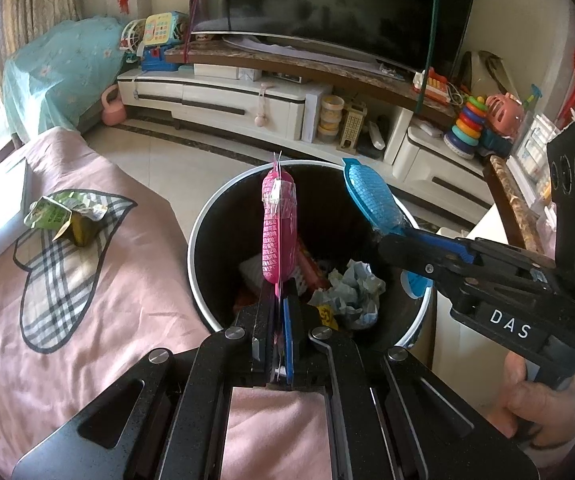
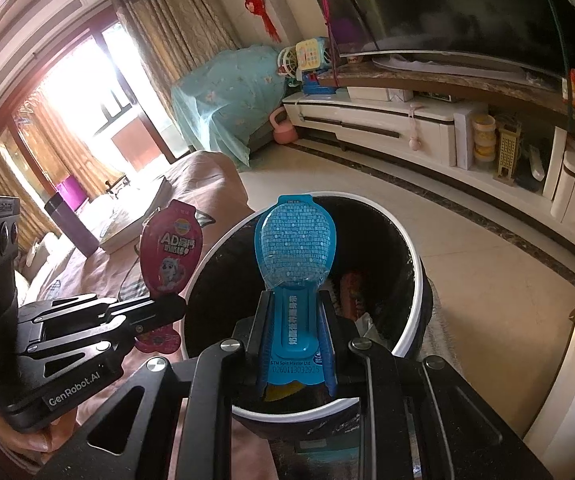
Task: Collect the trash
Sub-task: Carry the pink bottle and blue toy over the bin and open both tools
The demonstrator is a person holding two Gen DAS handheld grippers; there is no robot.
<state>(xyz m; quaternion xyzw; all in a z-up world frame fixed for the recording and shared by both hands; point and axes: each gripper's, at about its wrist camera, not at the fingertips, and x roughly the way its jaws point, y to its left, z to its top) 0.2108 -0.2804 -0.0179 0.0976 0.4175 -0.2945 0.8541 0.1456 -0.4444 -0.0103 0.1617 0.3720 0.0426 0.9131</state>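
A round black trash bin with a white rim (image 1: 203,216) stands on the floor and holds crumpled paper (image 1: 357,288) and other scraps. My left gripper (image 1: 279,292) is shut on a pink spoon-shaped snack wrapper (image 1: 279,232), held upright and edge-on over the bin's left side. My right gripper (image 1: 391,240) comes in from the right, shut on a matching blue wrapper (image 1: 371,200) above the bin's right rim. In the right wrist view the blue wrapper (image 2: 293,248) stands between my right gripper's (image 2: 293,304) fingers over the bin (image 2: 415,272). There my left gripper (image 2: 167,308) holds the pink wrapper (image 2: 171,248) at the bin's left edge.
A crushed green carton (image 1: 63,216) lies on the pink cover (image 1: 135,272) with a plaid heart patch, left of the bin. A white TV cabinet (image 1: 247,100) with toys runs along the far wall. A white table edge (image 1: 467,240) sits right of the bin. A hand (image 1: 539,400) grips the right tool.
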